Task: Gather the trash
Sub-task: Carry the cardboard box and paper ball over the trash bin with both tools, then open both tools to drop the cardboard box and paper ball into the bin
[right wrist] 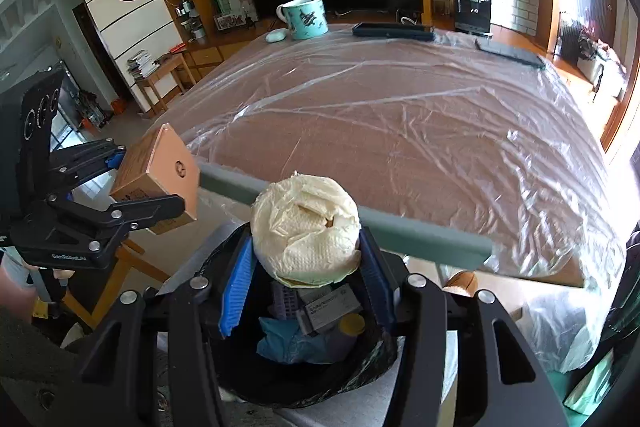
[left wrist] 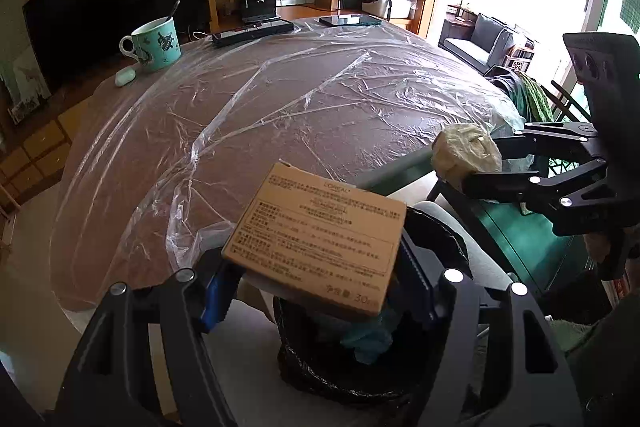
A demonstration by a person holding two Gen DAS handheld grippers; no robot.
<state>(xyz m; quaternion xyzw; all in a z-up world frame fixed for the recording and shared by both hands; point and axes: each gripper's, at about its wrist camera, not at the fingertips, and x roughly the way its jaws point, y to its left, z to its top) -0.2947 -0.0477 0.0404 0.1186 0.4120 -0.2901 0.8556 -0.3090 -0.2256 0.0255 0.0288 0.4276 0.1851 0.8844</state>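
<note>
Because we want both things to drop into the trash bin (right wrist: 304,355), we hold them right over its black bag. Our left gripper (left wrist: 316,291) squeezes the brown box (left wrist: 320,239) from both sides so it won't slip. Our right gripper (right wrist: 306,267) pinches the paper ball (right wrist: 306,227) the same way (old trash already sits inside). The table (right wrist: 400,131) looks cleared of trash.
</note>
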